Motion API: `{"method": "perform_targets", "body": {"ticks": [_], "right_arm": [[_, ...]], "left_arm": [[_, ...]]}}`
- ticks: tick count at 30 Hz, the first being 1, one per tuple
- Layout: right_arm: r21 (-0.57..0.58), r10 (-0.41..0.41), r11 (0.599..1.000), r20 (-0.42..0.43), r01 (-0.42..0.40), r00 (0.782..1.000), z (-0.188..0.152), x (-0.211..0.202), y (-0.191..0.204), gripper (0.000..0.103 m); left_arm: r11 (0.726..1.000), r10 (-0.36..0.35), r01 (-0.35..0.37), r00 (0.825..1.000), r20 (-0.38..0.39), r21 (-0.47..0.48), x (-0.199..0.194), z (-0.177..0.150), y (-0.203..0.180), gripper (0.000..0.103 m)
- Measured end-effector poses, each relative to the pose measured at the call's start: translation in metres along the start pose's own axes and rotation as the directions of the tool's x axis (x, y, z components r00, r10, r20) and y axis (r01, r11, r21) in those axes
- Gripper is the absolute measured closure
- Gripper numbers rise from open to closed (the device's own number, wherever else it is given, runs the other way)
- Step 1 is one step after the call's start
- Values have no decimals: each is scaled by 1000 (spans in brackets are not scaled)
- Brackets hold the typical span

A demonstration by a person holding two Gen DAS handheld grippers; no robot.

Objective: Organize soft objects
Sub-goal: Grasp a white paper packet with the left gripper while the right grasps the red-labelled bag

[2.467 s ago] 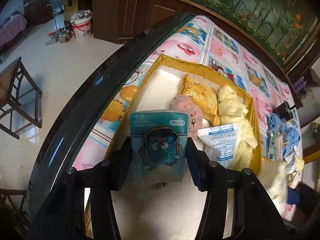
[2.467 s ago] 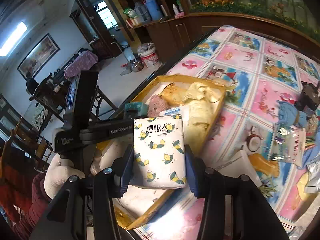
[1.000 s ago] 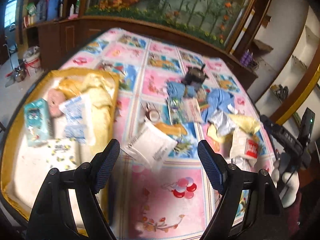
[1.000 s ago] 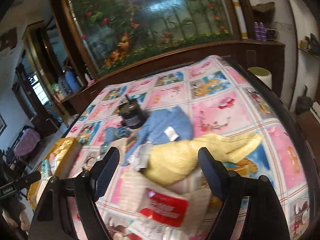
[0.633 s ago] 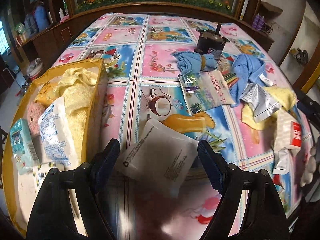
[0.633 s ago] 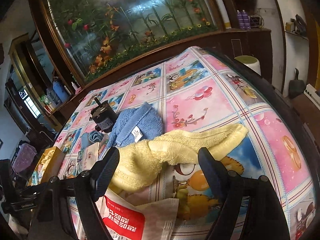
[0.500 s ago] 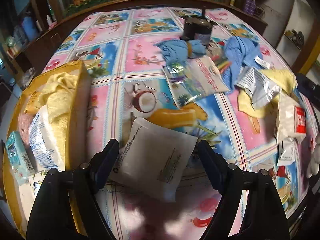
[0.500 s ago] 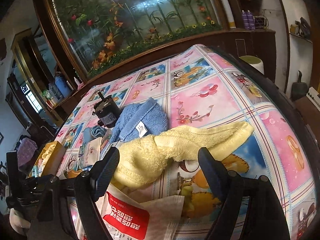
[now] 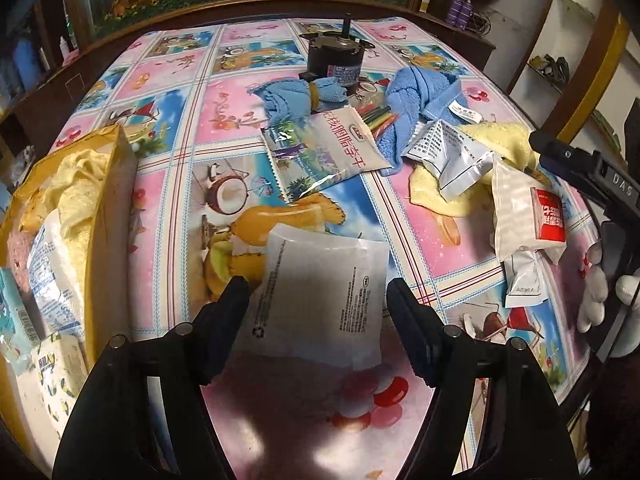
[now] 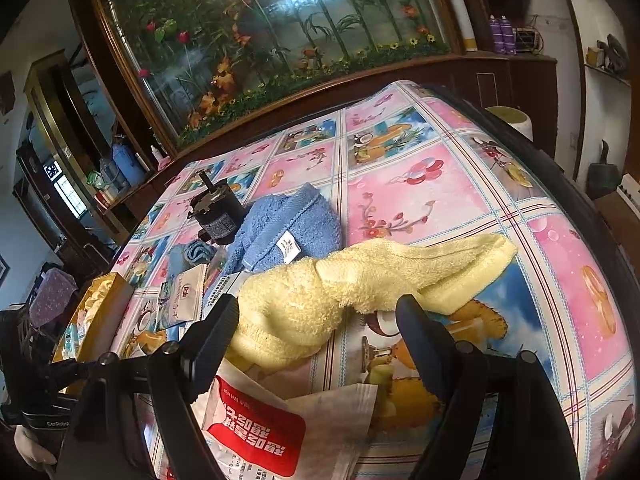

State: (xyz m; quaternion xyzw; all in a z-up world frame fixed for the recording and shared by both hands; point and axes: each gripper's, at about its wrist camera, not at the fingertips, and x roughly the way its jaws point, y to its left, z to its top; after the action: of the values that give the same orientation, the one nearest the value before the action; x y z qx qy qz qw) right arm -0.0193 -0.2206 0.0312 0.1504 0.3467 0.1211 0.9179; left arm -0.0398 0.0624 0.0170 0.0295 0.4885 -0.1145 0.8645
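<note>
Two grippers had left the yellow box (image 9: 108,184) and moved on to loose items on the table.

Left wrist view: the left gripper (image 9: 318,322), earlier carrying a blue packet now lying in the box, had dropped over a flat white pouch (image 9: 320,300); its fingers were closing around it, not yet pressing. Right wrist view: the right gripper (image 10: 318,334), its tissue pack delivered, hung spread wide over a yellow towel (image 10: 360,280), touching nothing.

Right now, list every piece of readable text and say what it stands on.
"DAS" on the black right gripper body.
"GenRobot" on the black left gripper body, cut off.
"Dole" on the green-and-white snack pouch.
Fine print on the translucent white flat pouch: too small.
Red-labelled white wipes pack: characters upside down, unclear.
</note>
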Motion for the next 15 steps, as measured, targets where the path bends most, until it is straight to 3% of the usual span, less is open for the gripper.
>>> {"method": "perform_targets", "body": {"ticks": [3,7,9,11,13,15], "right_arm": [[8,0,1000,-7,0,1000,0,1,-2,22],[42,26,999,-33,-24,999,0,4,-8,22],[44,44,998,-41,-43,998,-1,5,-8,22],[35,83,996,-46,-82,995,0,2,-4,22],[-19,110,994,-62,-111,992,-2,-4,7,22],[-148,94,983,-102,-108,990,-7,-9,29,22]], "left_arm": [[996,68,-69,997,20,55,10,-1,-11,26],[999,28,-28,1000,11,17,8,-2,-7,26],[1000,20,-20,1000,21,-9,4,-3,-2,46],[998,-25,26,999,21,-50,-1,-4,6,53],[995,-53,54,998,22,-78,-5,-8,13,53],[994,-59,61,998,26,-88,-9,-13,18,53]]}}
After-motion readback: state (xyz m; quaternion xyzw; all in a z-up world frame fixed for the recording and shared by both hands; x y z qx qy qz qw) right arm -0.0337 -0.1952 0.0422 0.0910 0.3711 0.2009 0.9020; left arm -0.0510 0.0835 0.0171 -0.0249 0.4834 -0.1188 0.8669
